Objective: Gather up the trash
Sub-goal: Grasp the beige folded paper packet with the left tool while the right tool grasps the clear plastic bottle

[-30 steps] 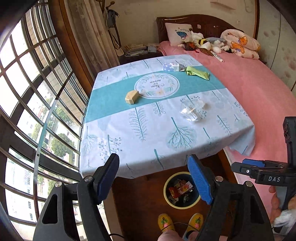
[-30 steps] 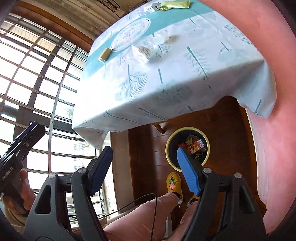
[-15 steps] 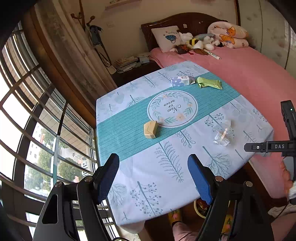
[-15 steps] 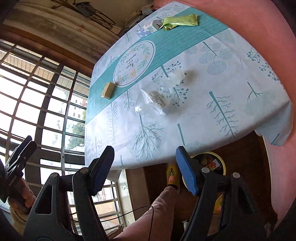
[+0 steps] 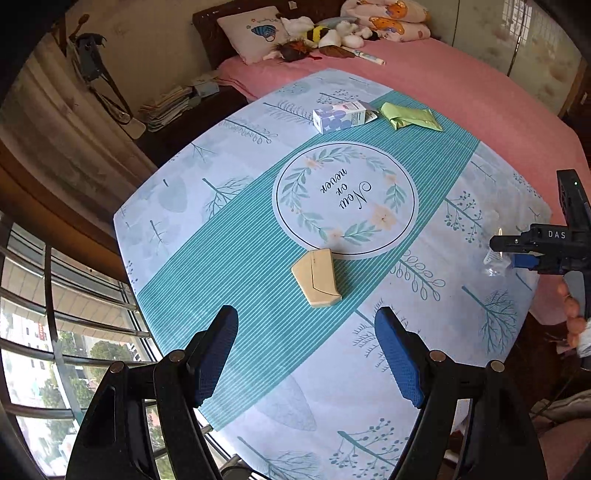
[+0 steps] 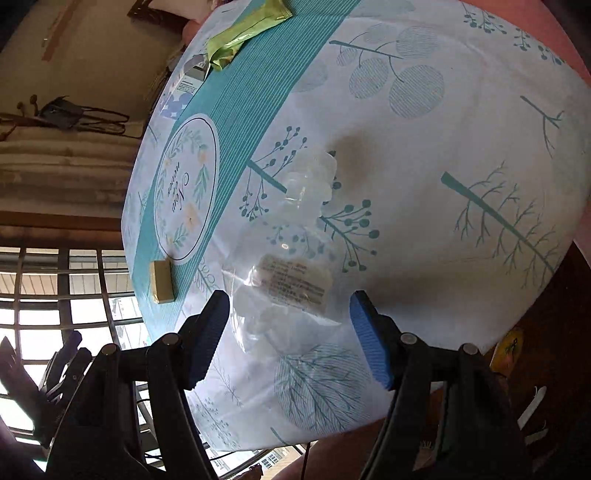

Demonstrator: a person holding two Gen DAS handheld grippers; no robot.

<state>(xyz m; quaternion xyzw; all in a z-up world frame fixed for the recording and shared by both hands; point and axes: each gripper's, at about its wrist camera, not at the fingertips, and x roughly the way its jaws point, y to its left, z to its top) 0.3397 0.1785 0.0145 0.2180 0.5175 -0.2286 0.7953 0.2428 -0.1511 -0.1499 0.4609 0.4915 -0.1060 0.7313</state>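
Observation:
On the tablecloth (image 5: pixel 236 229) a beige box (image 5: pixel 317 277) lies just ahead of my left gripper (image 5: pixel 306 350), which is open and holds nothing. Farther back sit a blue-and-white carton (image 5: pixel 341 116) and a green wrapper (image 5: pixel 410 116). A crushed clear plastic bottle (image 6: pixel 291 240) lies on the cloth with its near end between the fingers of my right gripper (image 6: pixel 290 321); the jaws stand open and the pads do not touch it. The right gripper (image 5: pixel 532 243) also shows at the right edge of the left wrist view, over the bottle (image 5: pixel 495 264). The beige box (image 6: pixel 161 280) and green wrapper (image 6: pixel 243 33) show in the right wrist view.
A pink bed (image 5: pixel 461 81) with pillows and soft toys borders the table's far and right sides. A barred window (image 5: pixel 55 332) runs along the left. A stack of papers (image 5: pixel 166 107) lies on a dark stand behind the table. A yellow slipper (image 6: pixel 511 347) shows below the table edge.
Both cameras swung from the bin under the table to over the tabletop. The bin has left view. The left gripper closed in on the beige box, the right on the clear bottle.

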